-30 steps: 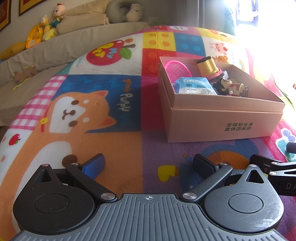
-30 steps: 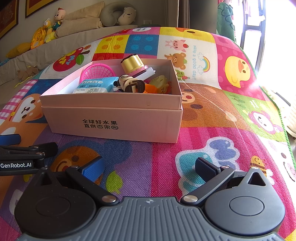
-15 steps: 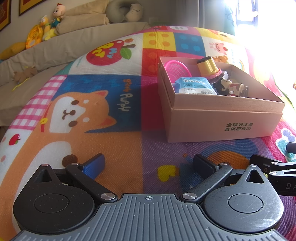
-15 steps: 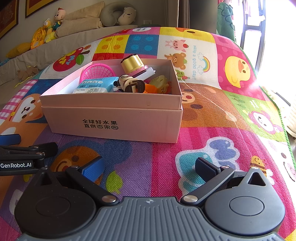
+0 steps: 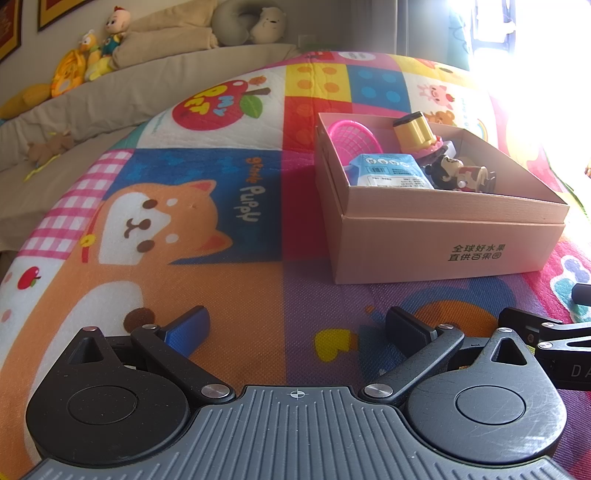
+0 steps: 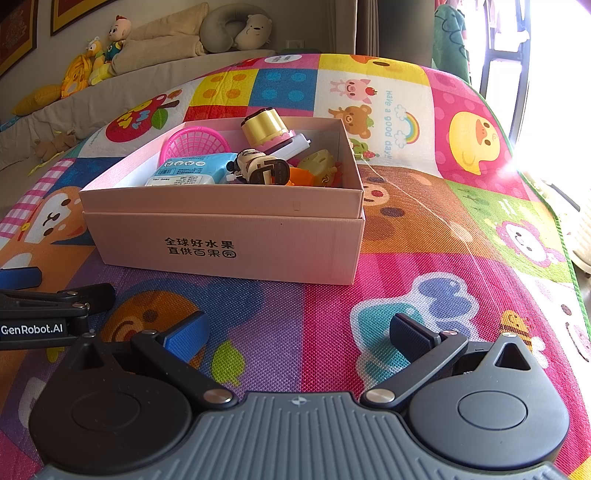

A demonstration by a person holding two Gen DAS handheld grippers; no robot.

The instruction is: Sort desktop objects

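Note:
A pink cardboard box (image 5: 443, 240) (image 6: 229, 236) stands on the colourful play mat. It holds a pink mesh basket (image 6: 194, 142), a blue tissue pack (image 6: 188, 171), a gold-capped jar (image 6: 264, 127), a Mickey figure (image 5: 458, 175) and a yellow-orange toy (image 6: 317, 170). My left gripper (image 5: 295, 328) is open and empty, low over the mat, left of the box. My right gripper (image 6: 299, 336) is open and empty in front of the box. Each gripper shows at the edge of the other's view.
The play mat (image 6: 424, 221) covers the surface. A beige sofa (image 5: 110, 96) with plush toys (image 5: 88, 70) and a neck pillow (image 6: 236, 31) lies behind. Bright window glare washes out the right side. The mat's edge (image 6: 569, 251) drops off at far right.

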